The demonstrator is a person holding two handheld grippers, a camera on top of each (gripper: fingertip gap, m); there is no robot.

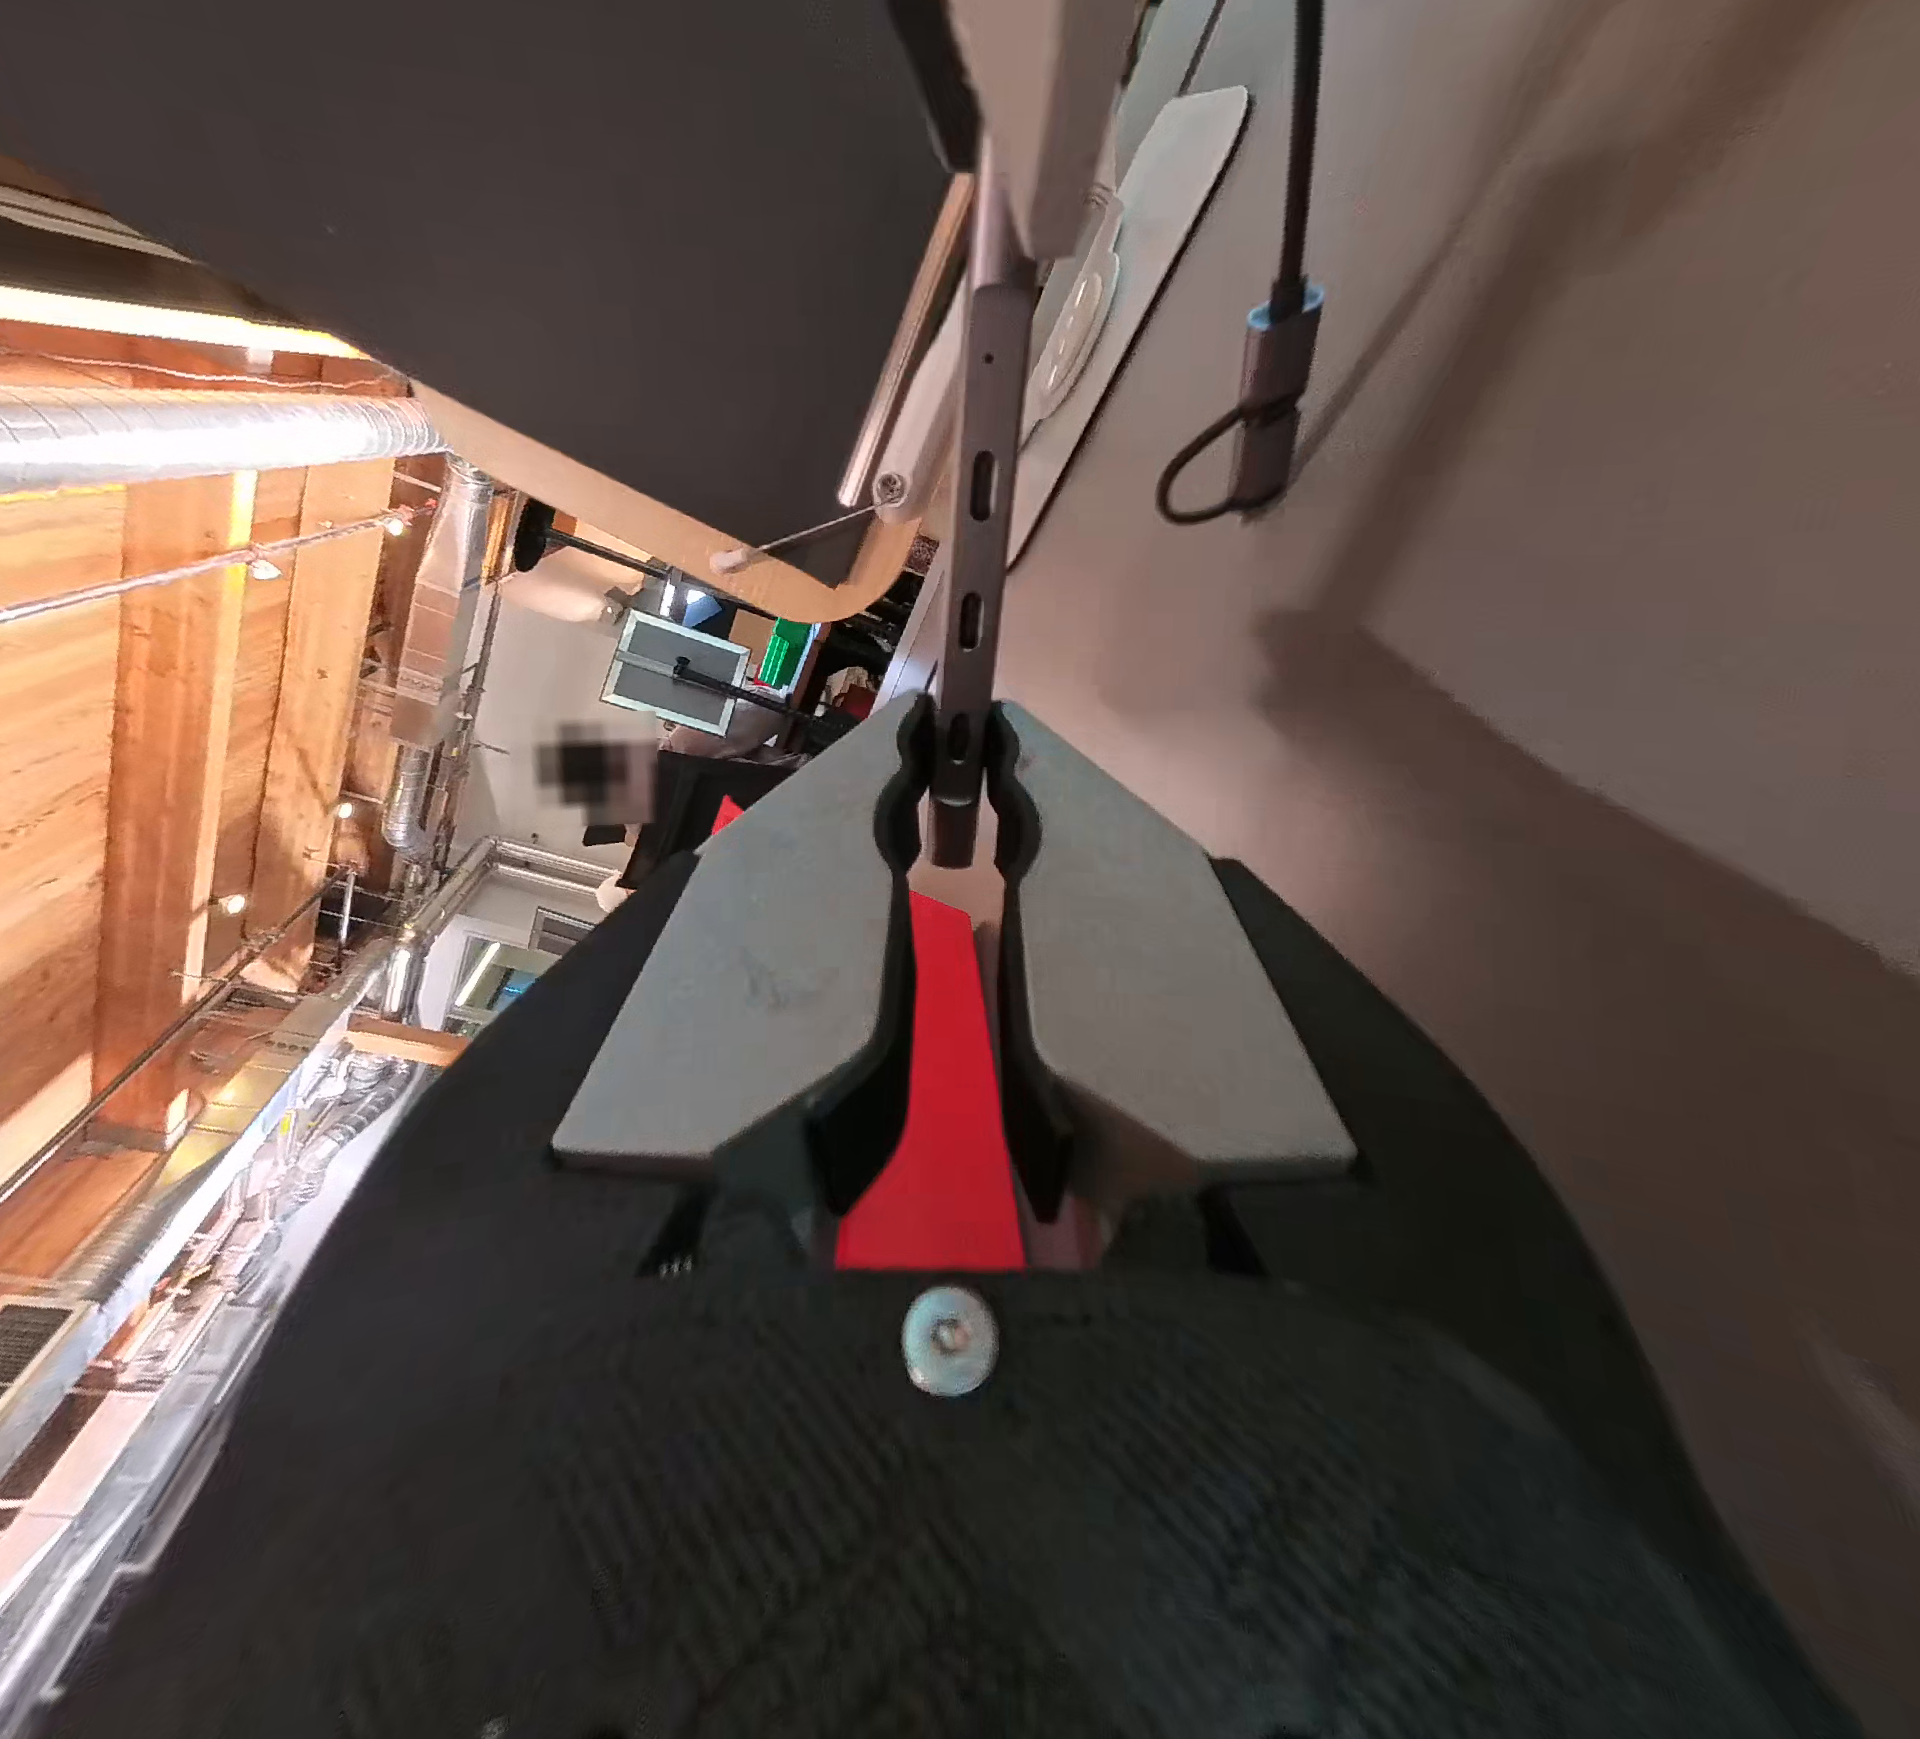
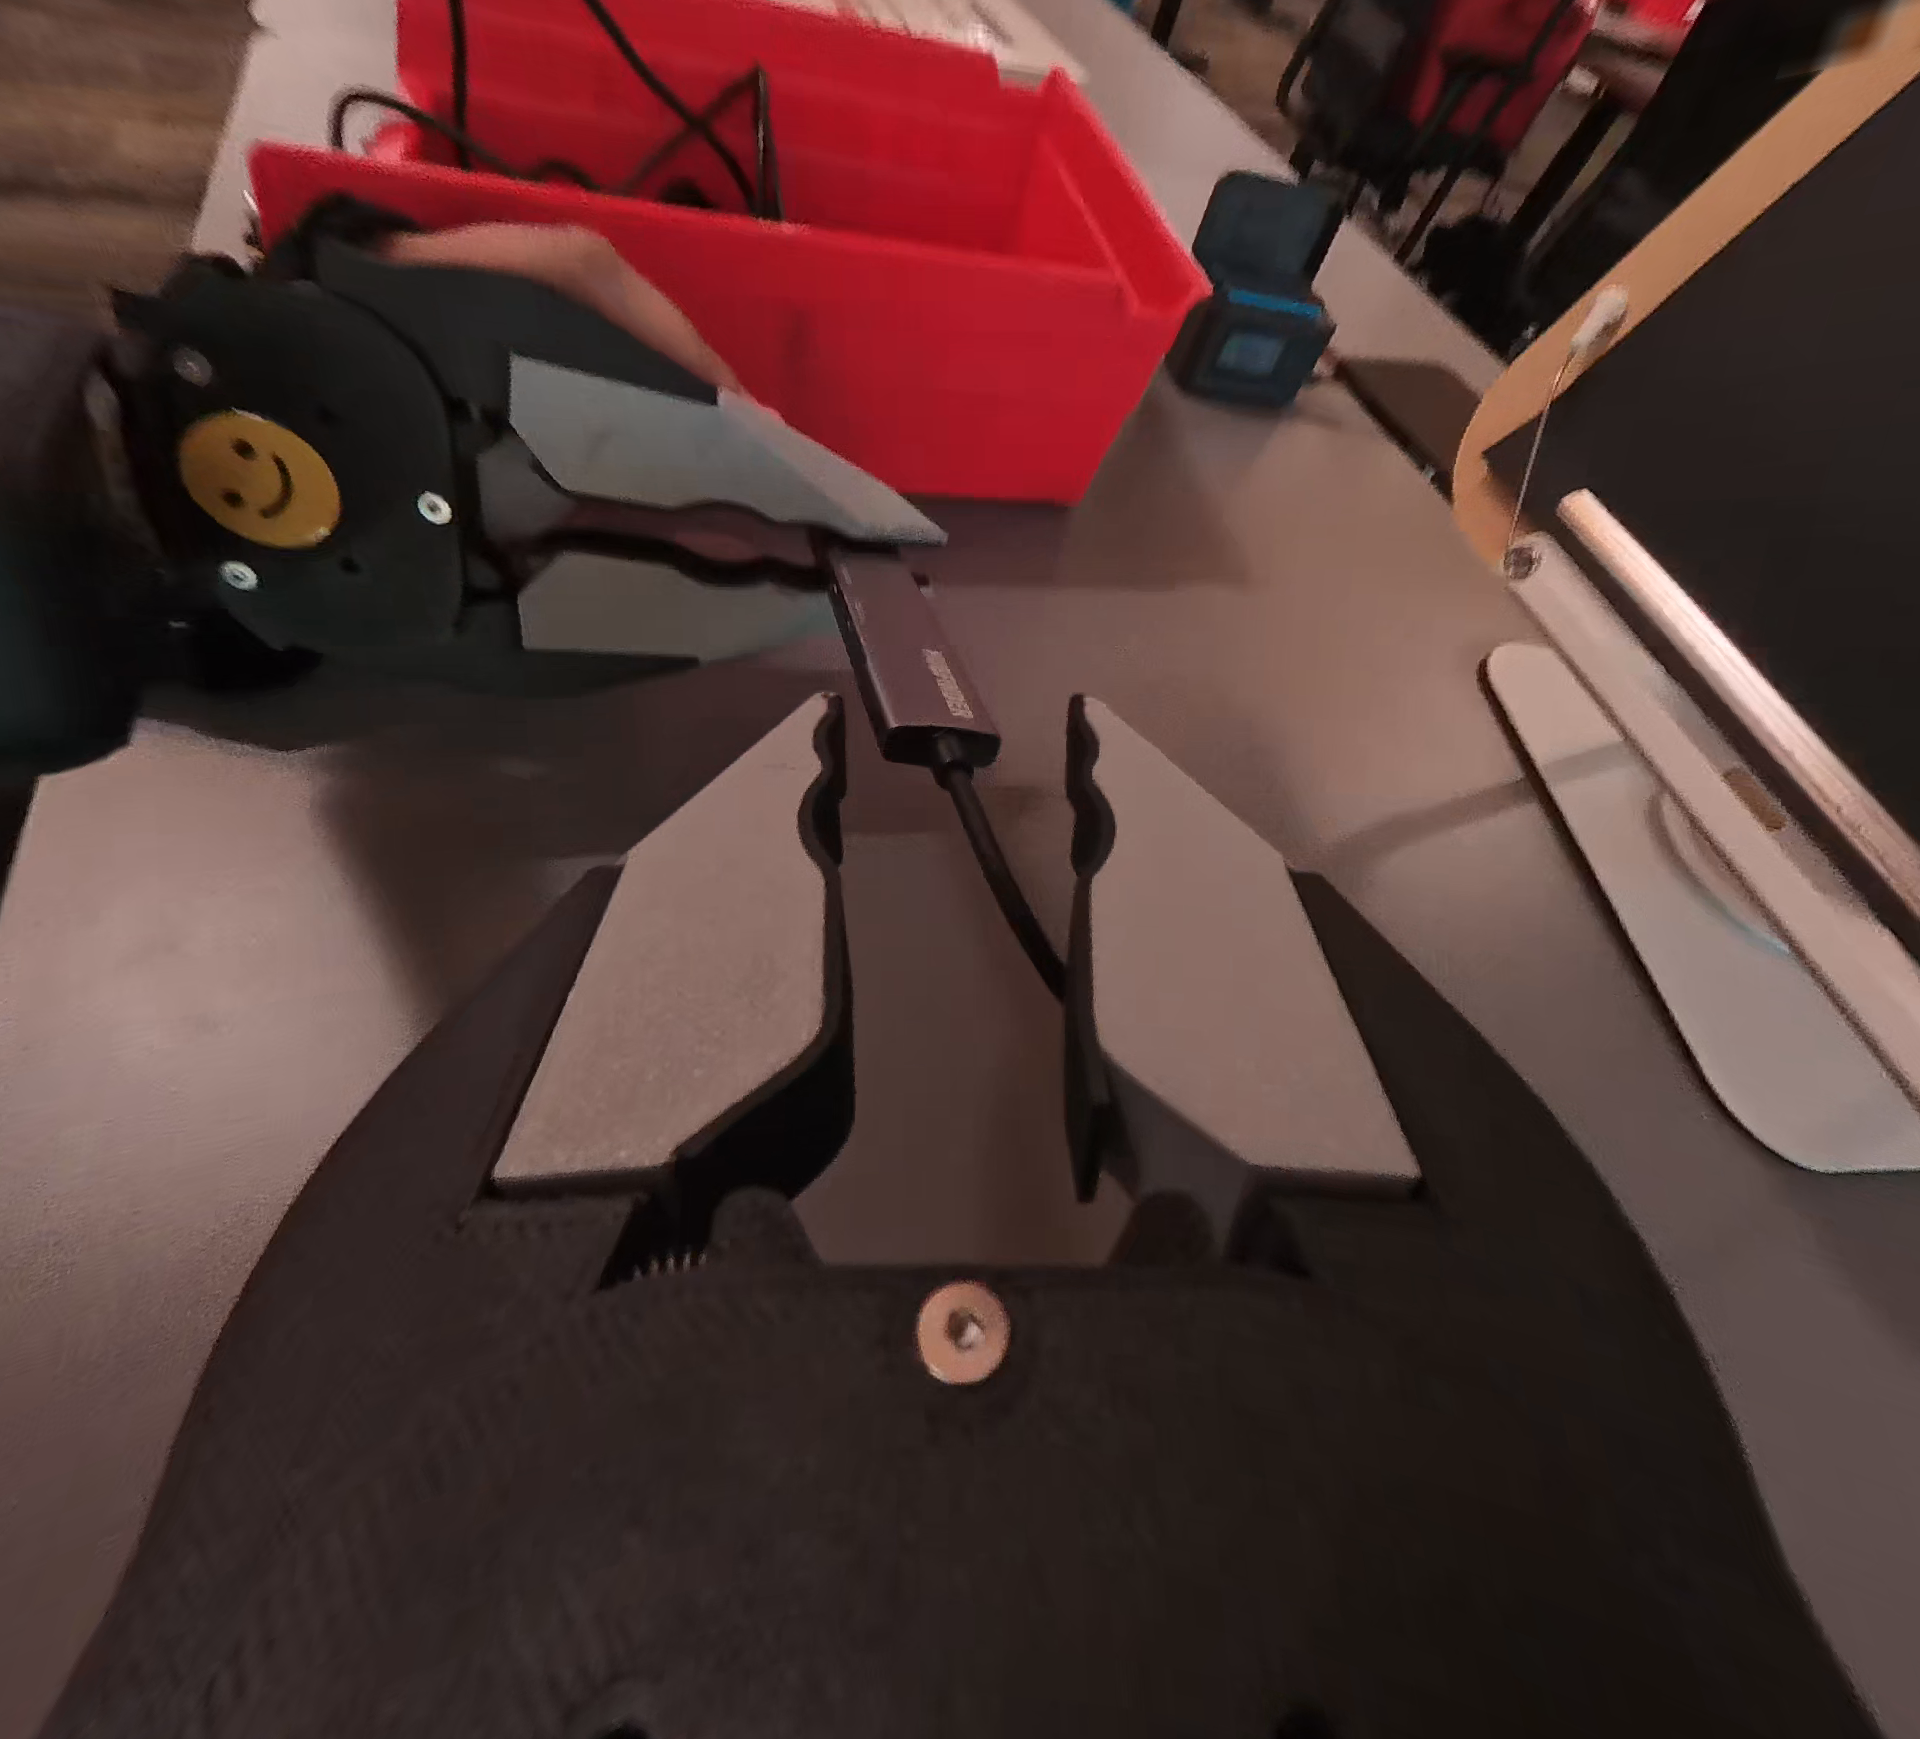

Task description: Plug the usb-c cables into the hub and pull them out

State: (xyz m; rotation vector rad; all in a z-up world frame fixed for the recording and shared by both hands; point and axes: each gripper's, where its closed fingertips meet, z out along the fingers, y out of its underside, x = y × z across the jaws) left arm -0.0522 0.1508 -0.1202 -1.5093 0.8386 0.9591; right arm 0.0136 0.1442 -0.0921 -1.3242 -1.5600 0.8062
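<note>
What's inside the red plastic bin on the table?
A tangled black cable lies inside the red plastic bin, looping over its rim. The bin's near wall hides its floor.

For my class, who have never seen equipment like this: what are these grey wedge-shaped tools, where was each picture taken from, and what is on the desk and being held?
These are two hand-held grippers, each worked by a person and carrying a camera that looks along its two fingers. The left wrist view is tipped sideways: the left hand-held gripper is shut on the end of a slim dark hub, whose ports show along its edge. The right wrist view shows the right hand-held gripper open and empty, just short of the hub's cable. On the grey desk lie a red bin with black cords inside and a monitor stand. A loose plug lies nearby.
</note>
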